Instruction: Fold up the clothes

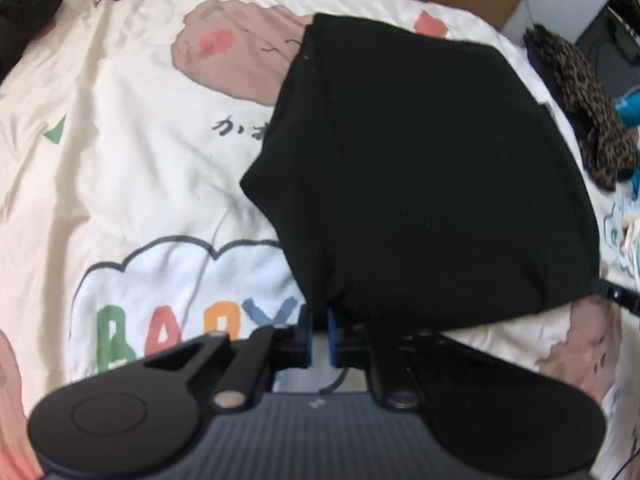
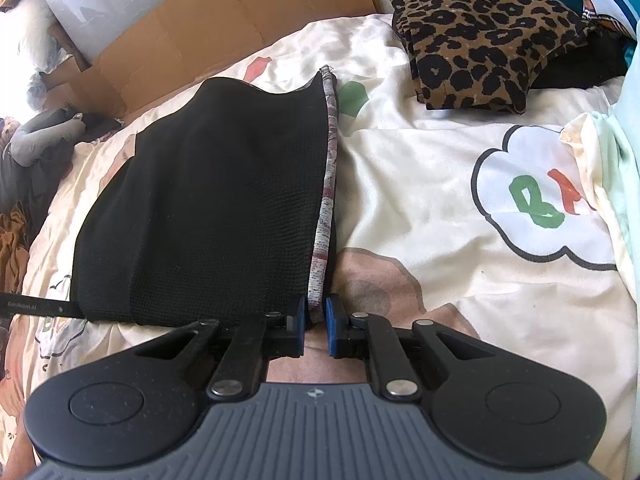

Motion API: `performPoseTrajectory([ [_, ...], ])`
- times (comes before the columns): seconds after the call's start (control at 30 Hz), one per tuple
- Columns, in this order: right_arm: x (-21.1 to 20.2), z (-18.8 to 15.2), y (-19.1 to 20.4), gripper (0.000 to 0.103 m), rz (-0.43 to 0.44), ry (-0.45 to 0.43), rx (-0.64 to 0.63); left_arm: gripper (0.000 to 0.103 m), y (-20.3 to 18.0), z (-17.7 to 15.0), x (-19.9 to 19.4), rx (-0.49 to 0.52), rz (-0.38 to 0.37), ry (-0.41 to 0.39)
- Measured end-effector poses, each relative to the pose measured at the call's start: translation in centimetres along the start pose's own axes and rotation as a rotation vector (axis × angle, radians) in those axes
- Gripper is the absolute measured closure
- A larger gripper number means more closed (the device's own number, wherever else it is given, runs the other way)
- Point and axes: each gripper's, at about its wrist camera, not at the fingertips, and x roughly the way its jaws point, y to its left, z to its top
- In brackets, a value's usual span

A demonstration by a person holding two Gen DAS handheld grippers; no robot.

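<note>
Black knit top (image 2: 208,200) on bed (image 2: 440,208), soft, limp, light (floppy if lifted). Left gripper (image 1: 319,332) and right gripper (image 2: 316,320) nearly closed, pinching near hem corners.

My left gripper (image 1: 319,334) and right gripper (image 2: 316,322) reach forward low and level, side by side, each with its blue-padded fingers (image 2: 331,320) drawn close, pinching fabric.

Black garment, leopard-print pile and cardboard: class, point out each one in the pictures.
Black garment (image 2: 208,200): right wrist view, middle of its top panel.
Leopard-print pile (image 2: 480,36): right wrist view, centre of its top fold.
Cardboard (image 2: 224,16): right wrist view, flat sheet behind the bed.
</note>
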Motion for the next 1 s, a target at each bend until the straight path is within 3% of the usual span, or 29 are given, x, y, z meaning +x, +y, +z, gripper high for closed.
performPoseTrajectory([
  [0.23,-1.0,0.9,-0.4,0.101,-0.030,-0.031,0.031,0.098,0.7,-0.5,-1.9,0.000,0.034,-0.036],
  [0.43,-1.3,1.3,-1.6,0.103,-0.149,-0.051,0.050,0.098,1.4,0.1,-1.2,0.002,0.069,-0.002],
  [0.53,-1.6,1.4,-3.1,0.103,-0.113,-0.046,0.117,0.094,0.6,0.9,-0.8,0.024,0.115,0.011],
  [0.63,-2.4,1.1,-3.6,0.102,-0.035,-0.067,0.198,0.093,1.5,1.1,-1.2,-0.048,0.187,-0.004],
  [0.67,-2.6,1.0,-3.7,0.099,-0.018,-0.072,0.221,0.086,2.2,1.2,-1.5,-0.103,0.204,-0.012],
  [0.73,-2.6,0.5,-3.6,0.084,0.014,-0.060,0.255,0.083,3.1,1.2,-2.1,-0.184,0.205,-0.025],
  [0.77,-2.7,0.3,-3.4,0.069,0.025,-0.059,0.259,0.083,3.2,1.2,-2.3,-0.194,0.200,-0.033],
  [0.8,-2.8,0.0,-3.3,0.064,0.036,-0.058,0.262,0.083,3.2,1.3,-2.6,-0.191,0.195,-0.042],
  [0.9,-2.9,-0.6,-3.1,0.064,0.079,-0.056,0.296,0.080,2.6,1.7,-3.3,-0.178,0.175,-0.068],
  [1.0,-2.6,-1.2,-3.2,0.064,0.155,-0.046,0.384,0.079,2.2,1.5,-4.0,-0.256,0.107,-0.072],
])
